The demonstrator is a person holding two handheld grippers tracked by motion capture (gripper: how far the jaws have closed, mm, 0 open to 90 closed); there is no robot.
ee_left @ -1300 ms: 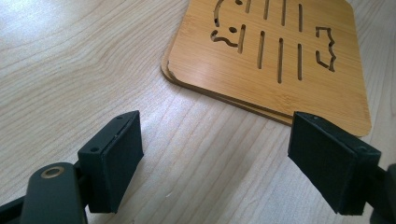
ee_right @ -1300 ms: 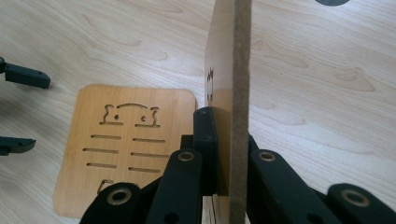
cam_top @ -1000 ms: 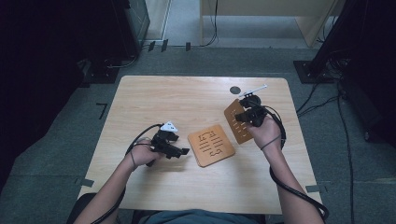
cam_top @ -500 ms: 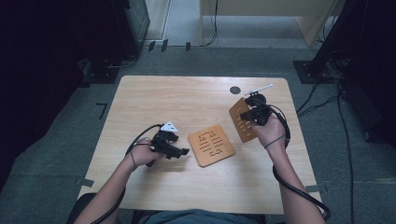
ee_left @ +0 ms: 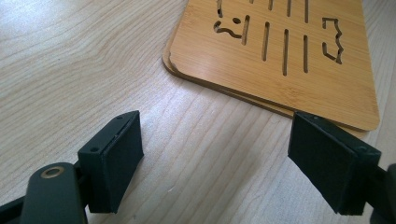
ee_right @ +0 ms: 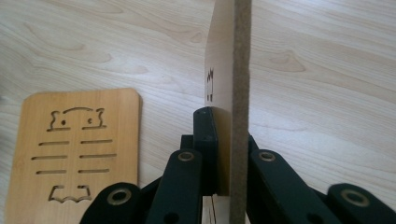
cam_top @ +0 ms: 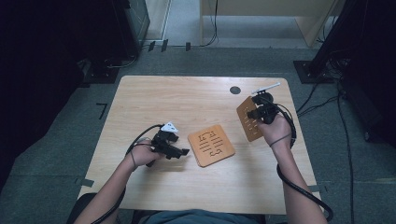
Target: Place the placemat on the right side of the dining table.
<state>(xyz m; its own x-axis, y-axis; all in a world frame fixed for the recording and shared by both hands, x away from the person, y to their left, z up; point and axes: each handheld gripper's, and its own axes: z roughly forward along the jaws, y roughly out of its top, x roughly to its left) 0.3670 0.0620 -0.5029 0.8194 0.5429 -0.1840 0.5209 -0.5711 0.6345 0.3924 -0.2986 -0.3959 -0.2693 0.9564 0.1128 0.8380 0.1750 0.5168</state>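
One bamboo coaster stands on edge, pinched between the jaws of the right gripper, lifted off the table to the right of the flat coaster stack. Just left of that stack, the left gripper rests with jaws spread wide.

Wooden table on grey, perhaps carpeted, floor.

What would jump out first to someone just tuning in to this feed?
The right gripper stands out, holding a slotted bamboo board lifted on edge near the table's right side. A matching pair of boards lies stacked flat at mid-table, and the open left gripper waits just beside it.
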